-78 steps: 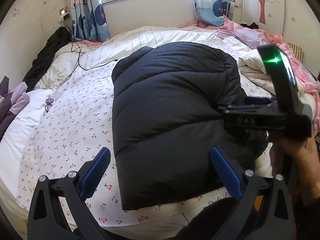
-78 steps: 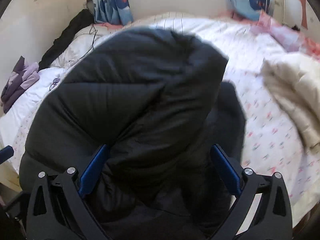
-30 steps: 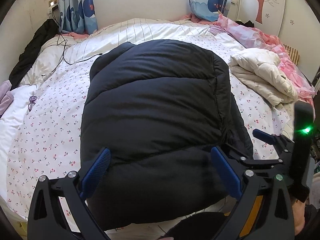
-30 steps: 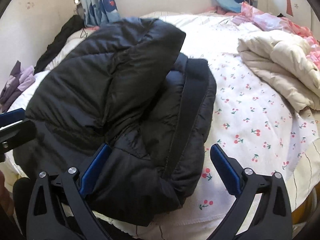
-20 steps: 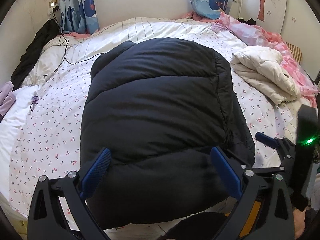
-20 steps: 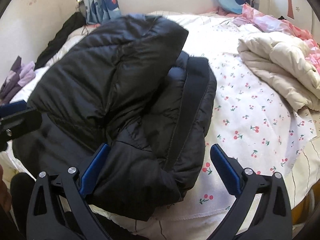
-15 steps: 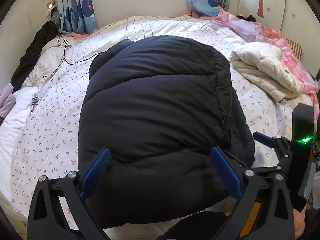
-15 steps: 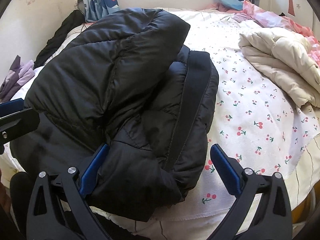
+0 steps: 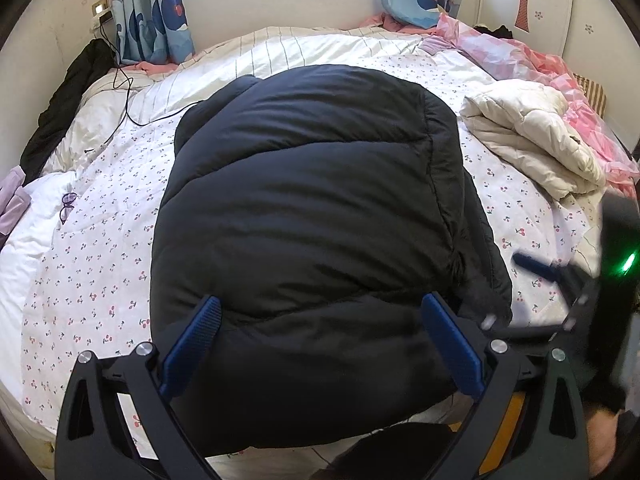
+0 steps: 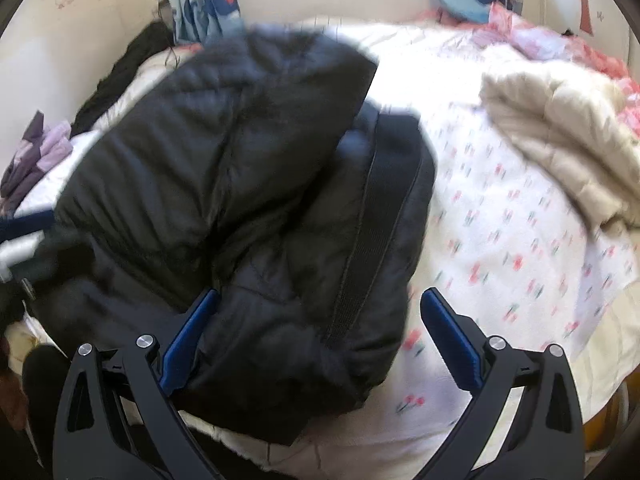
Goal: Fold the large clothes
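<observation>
Cherry-print bedding [image 9: 92, 248] fills the room. Left gripper [image 9: 320, 344] and right gripper [image 10: 316, 332] gape wide, holding nothing, above the black puffer jacket [image 9: 312, 216] folded near the bed's front edge. It looks light, springy and slippery; pinch seams or hem.

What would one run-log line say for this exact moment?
task: fold large clothes | black puffer jacket: folded bundle on cherry-print bedsheet | left gripper: open, empty | right gripper: open, empty | cream jacket: aside
</observation>
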Demonstrator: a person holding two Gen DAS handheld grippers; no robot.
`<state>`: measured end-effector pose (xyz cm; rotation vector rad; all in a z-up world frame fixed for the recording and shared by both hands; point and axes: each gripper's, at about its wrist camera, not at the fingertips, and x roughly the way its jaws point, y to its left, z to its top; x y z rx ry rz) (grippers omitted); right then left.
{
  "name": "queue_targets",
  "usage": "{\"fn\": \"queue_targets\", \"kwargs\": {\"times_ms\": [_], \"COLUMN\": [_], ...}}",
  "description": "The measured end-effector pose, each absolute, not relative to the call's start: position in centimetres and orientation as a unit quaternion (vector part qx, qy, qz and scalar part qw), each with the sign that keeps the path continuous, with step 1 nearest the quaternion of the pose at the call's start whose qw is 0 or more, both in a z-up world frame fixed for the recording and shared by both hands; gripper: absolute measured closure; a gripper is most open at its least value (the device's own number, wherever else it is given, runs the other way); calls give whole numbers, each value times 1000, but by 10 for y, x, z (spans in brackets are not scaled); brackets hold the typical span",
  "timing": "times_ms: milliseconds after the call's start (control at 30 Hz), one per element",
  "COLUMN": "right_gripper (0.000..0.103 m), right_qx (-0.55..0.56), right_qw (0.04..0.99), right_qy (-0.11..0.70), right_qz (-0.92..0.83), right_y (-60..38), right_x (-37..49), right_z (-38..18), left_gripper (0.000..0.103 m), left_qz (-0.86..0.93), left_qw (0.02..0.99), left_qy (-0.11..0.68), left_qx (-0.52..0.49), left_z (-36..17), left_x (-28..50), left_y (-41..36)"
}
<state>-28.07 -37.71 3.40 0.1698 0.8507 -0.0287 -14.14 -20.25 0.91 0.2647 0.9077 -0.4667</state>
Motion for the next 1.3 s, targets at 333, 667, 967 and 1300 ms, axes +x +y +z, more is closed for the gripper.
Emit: {"fn": "queue_targets", "kwargs": {"times_ms": [333, 667, 967, 1300], "right_gripper": [6, 6, 6, 6], "right_qx": [46, 66, 65, 90], "right_qw": [925, 902, 888, 887], "right_qy": [371, 423, 455, 452], "right_qz": [-72, -50, 2, -1], "right_y": [-407, -412, -387, -382], "right_x": [-172, -172, -248, -260], "right_z": [84, 41, 26, 28], "left_gripper": [7, 7, 7, 7], "left_qz": [-223, -221, -214, -213], "left_qw": [864, 862, 863, 863], "left_qy": [435, 437, 440, 440], "left_qx": [124, 130, 125, 126], "left_z": [8, 5, 5, 8], "left_x": [-139, -137, -138, -143], "left_y": [-203, -208, -209, -207]}}
